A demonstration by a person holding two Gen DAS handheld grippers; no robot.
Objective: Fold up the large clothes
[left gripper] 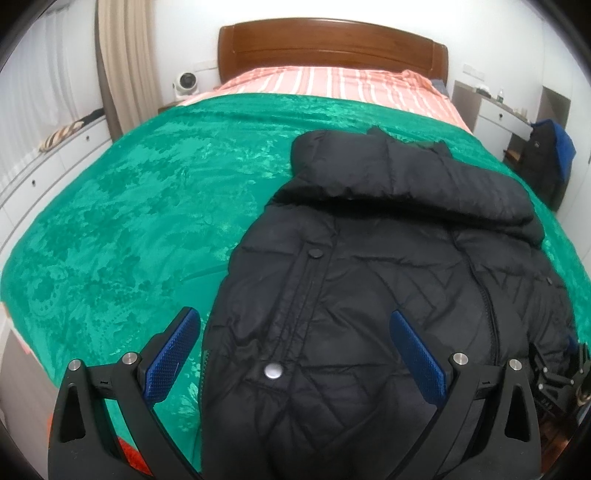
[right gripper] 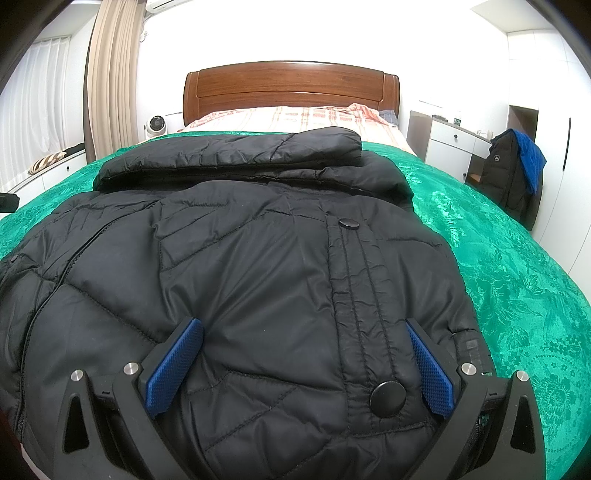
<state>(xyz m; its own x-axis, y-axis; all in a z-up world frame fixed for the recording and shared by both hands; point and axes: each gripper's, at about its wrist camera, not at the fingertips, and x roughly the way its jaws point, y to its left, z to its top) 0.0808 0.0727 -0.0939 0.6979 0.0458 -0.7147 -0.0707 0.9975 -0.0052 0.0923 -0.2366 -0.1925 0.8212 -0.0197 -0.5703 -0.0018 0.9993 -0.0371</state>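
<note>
green bedspread (right gripper: 517,280) covers bed | wooden headboard (right gripper: 291,90) 12 o'clock | small white fan (right gripper: 155,125) 11 o'clock | chair-draped dark coat (right gripper: 513,177) (blue cloth on top) 2 o'clock

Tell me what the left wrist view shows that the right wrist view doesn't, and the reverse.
Only the left wrist view shows a silver snap on the black puffer jacket and part of the other rig at its right edge. Only the right wrist view shows the air conditioner. Both show the green bedspread, headboard, small fan, and open grippers: left, right.
</note>
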